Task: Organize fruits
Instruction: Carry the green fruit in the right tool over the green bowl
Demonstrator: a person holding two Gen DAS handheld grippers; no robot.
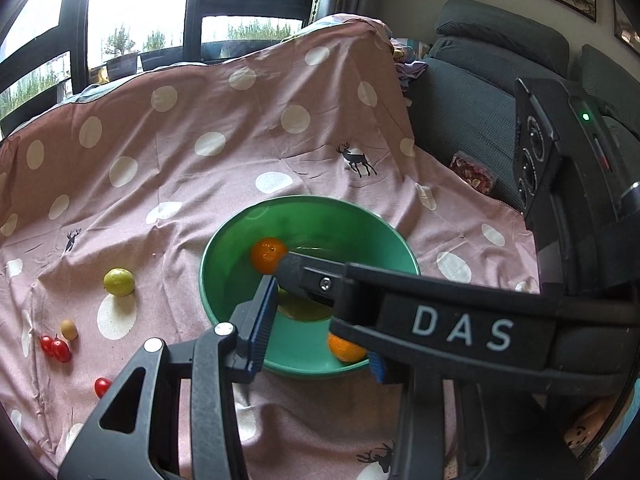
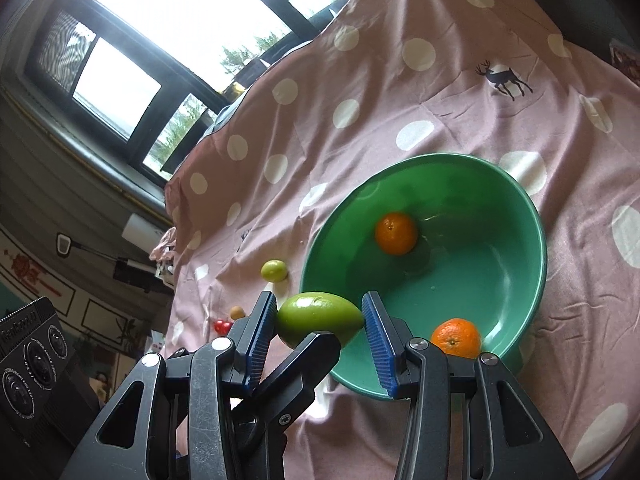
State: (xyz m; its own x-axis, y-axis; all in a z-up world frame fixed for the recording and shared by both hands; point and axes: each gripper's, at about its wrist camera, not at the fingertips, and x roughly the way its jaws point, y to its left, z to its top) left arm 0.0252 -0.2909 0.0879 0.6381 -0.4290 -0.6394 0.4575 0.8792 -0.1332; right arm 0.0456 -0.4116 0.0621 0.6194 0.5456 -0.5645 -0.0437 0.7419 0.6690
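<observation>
A green bowl (image 1: pixel 248 232) (image 2: pixel 516 208) sits on a pink polka-dot cloth (image 1: pixel 180 184) and holds two oranges (image 1: pixel 268 255) (image 1: pixel 345 348); they also show in the right wrist view (image 2: pixel 396 233) (image 2: pixel 456 338). My right gripper (image 2: pixel 320 316) is shut on a green mango (image 2: pixel 320 317) over the bowl's near-left rim. In the left wrist view the right gripper's arm crosses in front, with the mango (image 1: pixel 304 308) partly hidden under it. My left gripper (image 1: pixel 320 328) is open and empty, near the bowl. A small green fruit (image 1: pixel 118 281) (image 2: pixel 274 270), a tan fruit (image 1: pixel 69 329) and cherry tomatoes (image 1: pixel 55 348) lie on the cloth at the left.
A dark grey sofa (image 1: pixel 472 128) stands to the right of the cloth. A packet of red snacks (image 1: pixel 474 172) lies on it. Windows (image 1: pixel 140 8) are behind. One more cherry tomato (image 1: pixel 102 386) lies near the front left.
</observation>
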